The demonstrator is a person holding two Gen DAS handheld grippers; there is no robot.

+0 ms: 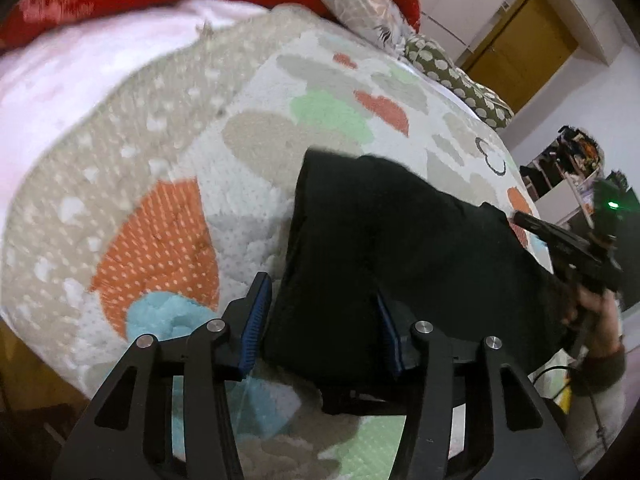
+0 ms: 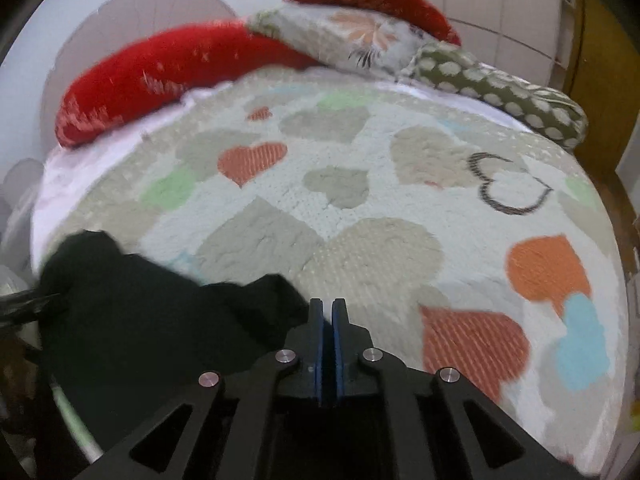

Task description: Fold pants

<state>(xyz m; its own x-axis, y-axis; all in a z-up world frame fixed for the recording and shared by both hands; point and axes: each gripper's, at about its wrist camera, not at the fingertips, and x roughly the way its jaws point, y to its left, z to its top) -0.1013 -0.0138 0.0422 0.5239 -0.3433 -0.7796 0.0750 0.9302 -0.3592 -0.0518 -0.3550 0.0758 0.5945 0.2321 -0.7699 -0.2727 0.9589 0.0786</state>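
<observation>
Black pants (image 1: pixel 400 248) lie on a heart-patterned bedspread (image 1: pixel 168 184). My left gripper (image 1: pixel 320 316) is open, its blue pads on either side of the near edge of the pants. The pants drape over the right pad. The right gripper shows at the right of this view (image 1: pixel 568 248), held in a hand beside the pants. In the right wrist view my right gripper (image 2: pixel 328 320) has its pads pressed together, with nothing seen between them. The pants (image 2: pixel 152 320) lie bunched to its left, touching its left finger.
Red pillows (image 2: pixel 160 72), a floral pillow (image 2: pixel 352 36) and a green dotted bolster (image 2: pixel 500 88) lie at the head of the bed. A brown door (image 1: pixel 520 56) and a cluttered shelf (image 1: pixel 568 164) stand beyond the bed.
</observation>
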